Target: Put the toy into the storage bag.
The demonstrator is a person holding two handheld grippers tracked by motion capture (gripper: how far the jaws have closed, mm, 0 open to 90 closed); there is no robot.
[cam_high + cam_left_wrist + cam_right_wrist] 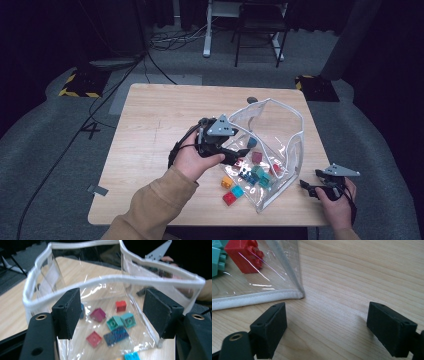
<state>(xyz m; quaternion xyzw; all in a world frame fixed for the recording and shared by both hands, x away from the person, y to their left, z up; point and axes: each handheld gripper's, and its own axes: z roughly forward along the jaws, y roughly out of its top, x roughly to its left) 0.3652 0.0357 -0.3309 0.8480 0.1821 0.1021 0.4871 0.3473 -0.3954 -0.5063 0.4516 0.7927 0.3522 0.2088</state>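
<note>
Though it stands open on the worktop (150, 125), the clear pouch (280, 145) of bricks (252, 172) looks limp and slippery; its white rim suits both released grippers' fingers (67, 312) best.

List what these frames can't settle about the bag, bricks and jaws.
- High view: left gripper tips sit at the clear bag mouth; hand and film hide whether they touch bricks.
- Left gripper view: lowest blue brick cut off by bottom edge.
- Right gripper view: red brick cut by the top edge.
- High view: right gripper too small to read the jaws.
</note>
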